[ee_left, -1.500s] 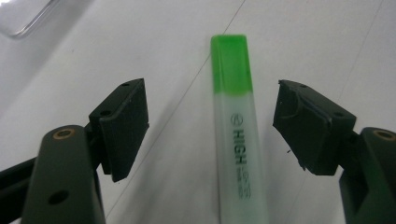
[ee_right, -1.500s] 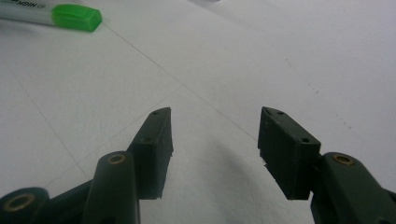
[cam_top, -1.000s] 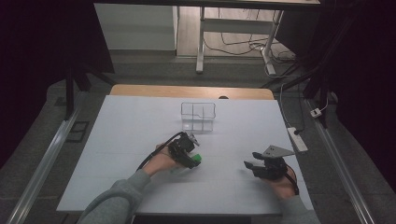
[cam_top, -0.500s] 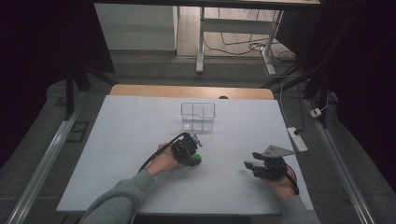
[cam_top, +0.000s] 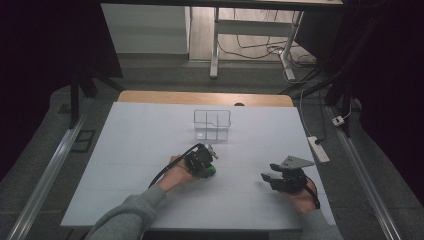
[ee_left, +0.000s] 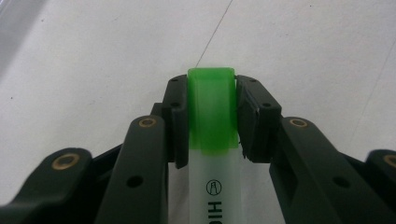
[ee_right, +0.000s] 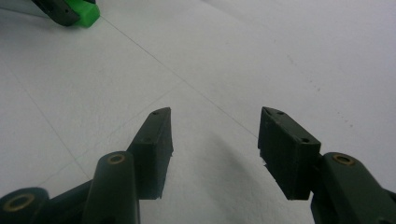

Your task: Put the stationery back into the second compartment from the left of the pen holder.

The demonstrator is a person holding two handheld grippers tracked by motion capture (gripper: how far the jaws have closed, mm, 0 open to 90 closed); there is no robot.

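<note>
Left gripper (ee_left: 211, 116) jaws have just closed, clamping the highlighter (ee_left: 211, 112) at its green cap, near the clear organizer (cam_top: 212, 125); lift may follow. Right gripper (ee_right: 215, 149) idles, jaws apart

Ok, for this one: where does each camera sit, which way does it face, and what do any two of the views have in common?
High view: fixed above the person's side, looking forward and down on the white table; both forearms, left gripper and right gripper show, with a clear bin beyond.
Left gripper view: rides that gripper, looking along its jaws, just closed on the green-capped highlighter.
Right gripper view: looks along its open, empty jaws across the table.
Shared: the highlighter's green cap shows in all three views.
</note>
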